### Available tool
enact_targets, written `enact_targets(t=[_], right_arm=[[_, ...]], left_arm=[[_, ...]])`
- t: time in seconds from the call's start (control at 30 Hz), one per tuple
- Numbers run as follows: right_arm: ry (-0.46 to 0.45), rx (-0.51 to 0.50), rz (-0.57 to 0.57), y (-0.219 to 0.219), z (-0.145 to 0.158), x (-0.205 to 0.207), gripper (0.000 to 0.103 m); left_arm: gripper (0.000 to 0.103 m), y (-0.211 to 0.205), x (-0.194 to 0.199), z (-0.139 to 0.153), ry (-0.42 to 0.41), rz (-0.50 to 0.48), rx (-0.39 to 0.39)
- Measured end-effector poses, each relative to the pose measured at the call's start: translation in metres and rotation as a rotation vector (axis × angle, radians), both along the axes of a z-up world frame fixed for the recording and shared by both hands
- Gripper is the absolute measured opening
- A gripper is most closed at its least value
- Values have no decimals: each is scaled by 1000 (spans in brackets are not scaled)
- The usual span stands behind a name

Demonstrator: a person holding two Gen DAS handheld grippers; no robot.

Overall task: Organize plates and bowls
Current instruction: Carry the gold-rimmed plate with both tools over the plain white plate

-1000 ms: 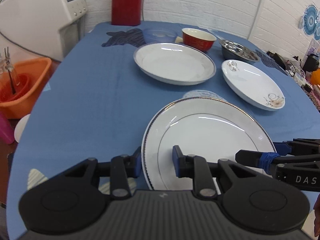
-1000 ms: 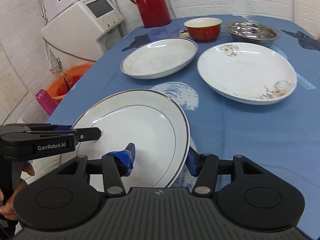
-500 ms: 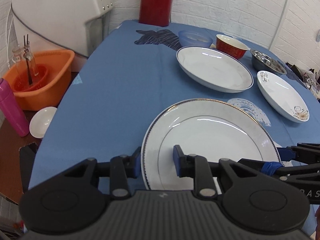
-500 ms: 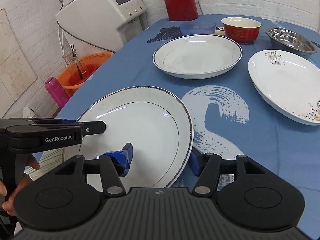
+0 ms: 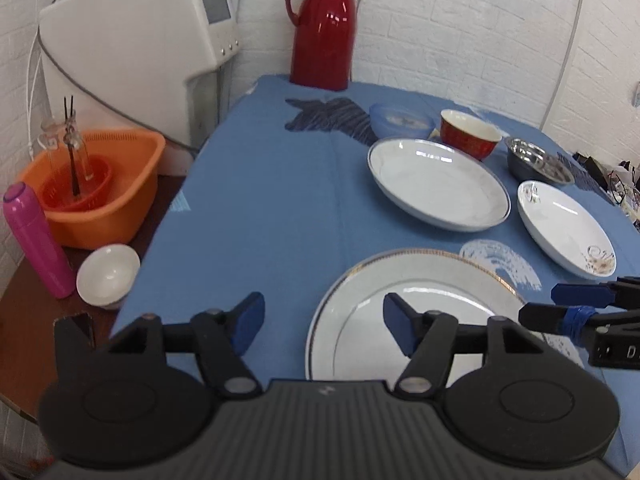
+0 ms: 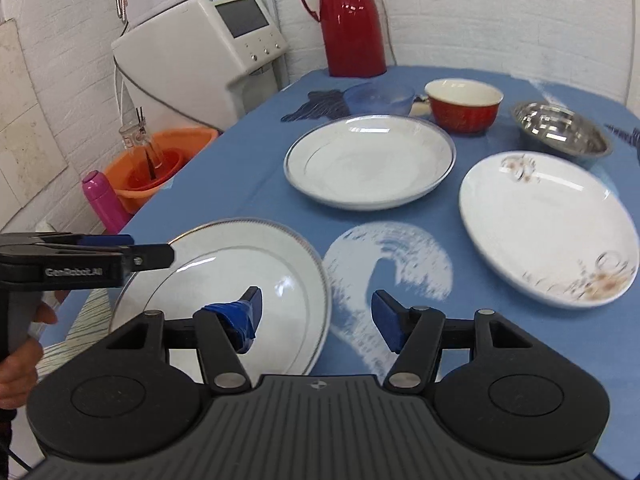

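Left gripper (image 5: 322,322) gapes wide over the gold-rimmed plate's (image 5: 420,276) nine o'clock edge, gripping nothing. Right gripper (image 6: 316,310), equally spread and empty, straddles that plate's three o'clock rim. Toward one o'clock sit the silver-rimmed plate (image 6: 370,160) and the floral plate (image 6: 548,228); bowls (image 6: 464,104) lie beyond.

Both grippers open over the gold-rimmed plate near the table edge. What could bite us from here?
1. The gold-rimmed plate lies near the near edge of the table; a nudge from the open left gripper or right gripper might push it off.
2. The grippers sit close together over one plate, so their fingers may collide.
3. Reaching for the floral plate could clip the steel bowl behind it.
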State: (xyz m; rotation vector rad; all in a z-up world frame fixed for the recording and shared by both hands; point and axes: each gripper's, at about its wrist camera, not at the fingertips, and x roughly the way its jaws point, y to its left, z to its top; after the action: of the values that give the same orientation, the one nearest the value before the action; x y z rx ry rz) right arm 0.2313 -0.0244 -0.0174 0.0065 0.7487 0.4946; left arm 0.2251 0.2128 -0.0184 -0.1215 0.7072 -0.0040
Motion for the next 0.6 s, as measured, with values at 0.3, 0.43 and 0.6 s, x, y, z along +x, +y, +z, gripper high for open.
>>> enact_targets(t=[0.3, 0.43, 0.6], right_arm=[[-10, -94, -103, -3, 23, 119, 49], [121, -111, -123, -3, -3, 177, 49], [208, -122, -123, 5, -30, 209, 49]], left_arm=[[68, -12, 114, 24, 65, -96, -86], [68, -14, 168, 5, 192, -85, -173], [68, -22, 202, -10, 235, -58, -135]])
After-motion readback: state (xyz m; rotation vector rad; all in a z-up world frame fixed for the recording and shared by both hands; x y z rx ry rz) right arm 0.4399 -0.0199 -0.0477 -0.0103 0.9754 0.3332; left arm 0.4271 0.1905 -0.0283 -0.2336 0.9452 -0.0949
